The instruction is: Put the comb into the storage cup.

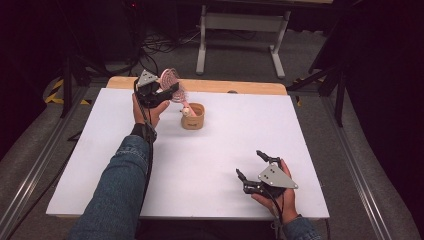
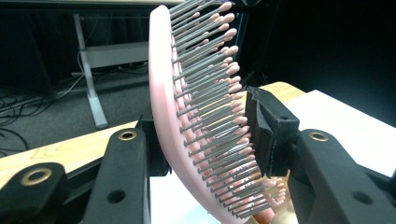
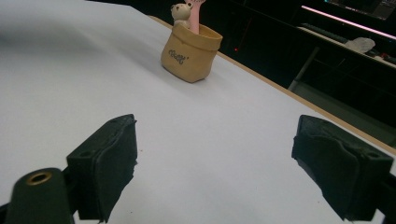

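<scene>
A pink hairbrush (image 1: pixel 172 80) leans with its handle (image 3: pixel 196 14) inside a small tan cup (image 1: pixel 193 116) at the far left of the white table (image 1: pixel 210 150). A little bear figure (image 3: pixel 180 11) sits on the cup's rim. My left gripper (image 1: pixel 169 92) is raised beside the cup, shut on the brush head (image 2: pixel 163 93): the pink back lies against one pad and the bristle tips meet the other pad (image 2: pixel 271 130). My right gripper (image 1: pixel 249 162) rests low at the near right of the table. Its jaws stand wide open (image 3: pixel 215 154) with nothing between them, and they point toward the cup (image 3: pixel 190 53).
A strip of wooden tabletop (image 1: pixel 225 86) runs along the far edge of the white sheet. Beyond it, a white table frame (image 1: pixel 240 30) and loose cables (image 1: pixel 160 42) are on the floor. Metal rails (image 1: pixel 350 150) flank both sides of the table.
</scene>
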